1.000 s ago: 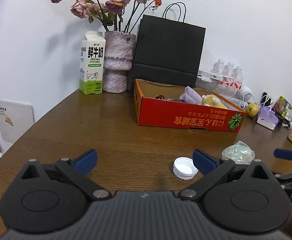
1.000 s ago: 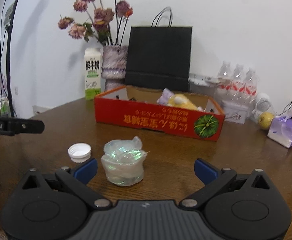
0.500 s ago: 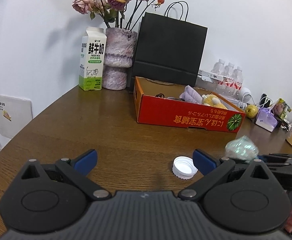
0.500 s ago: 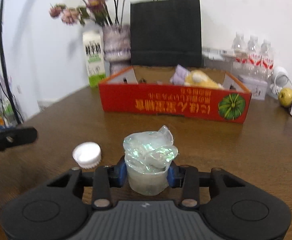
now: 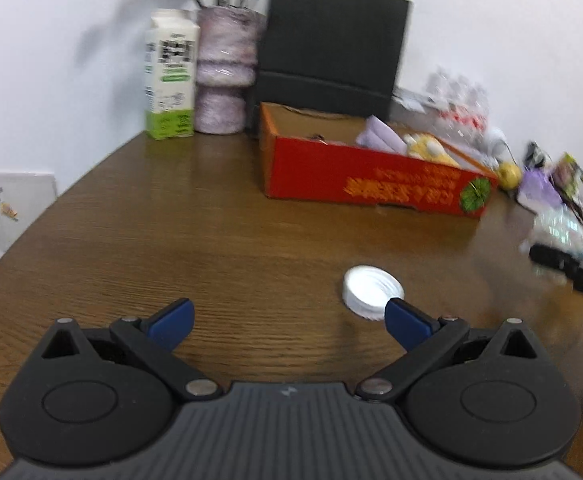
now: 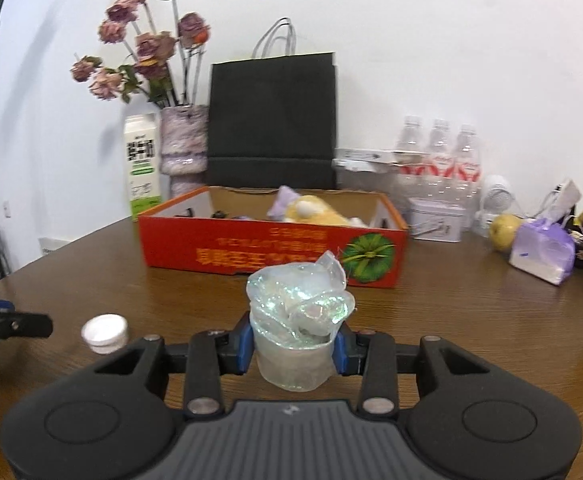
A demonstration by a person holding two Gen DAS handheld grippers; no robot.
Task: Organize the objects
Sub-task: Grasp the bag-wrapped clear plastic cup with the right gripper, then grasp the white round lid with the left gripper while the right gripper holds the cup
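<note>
Taking the red box [image 6: 271, 250] as the landmark: far to its left and back against the wall stand a milk carton [image 6: 143, 164] and a vase of dried roses [image 6: 183, 140], with a black paper bag [image 6: 271, 120] right behind the box. In front of the box and to its left, a white cap [image 6: 105, 334] lies on the wooden surface [image 6: 471, 320], just beside the right fingertip of the left gripper [image 5: 289, 316], whose jaws stand wide apart with nothing between them. In front of the box, near its green emblem, the right gripper [image 6: 293, 346] is clamped on a clear iridescent cup [image 6: 297, 320], apparently lifted clear of the surface, though blur makes that uncertain. Right of the box stand water bottles [image 6: 439, 148].
</note>
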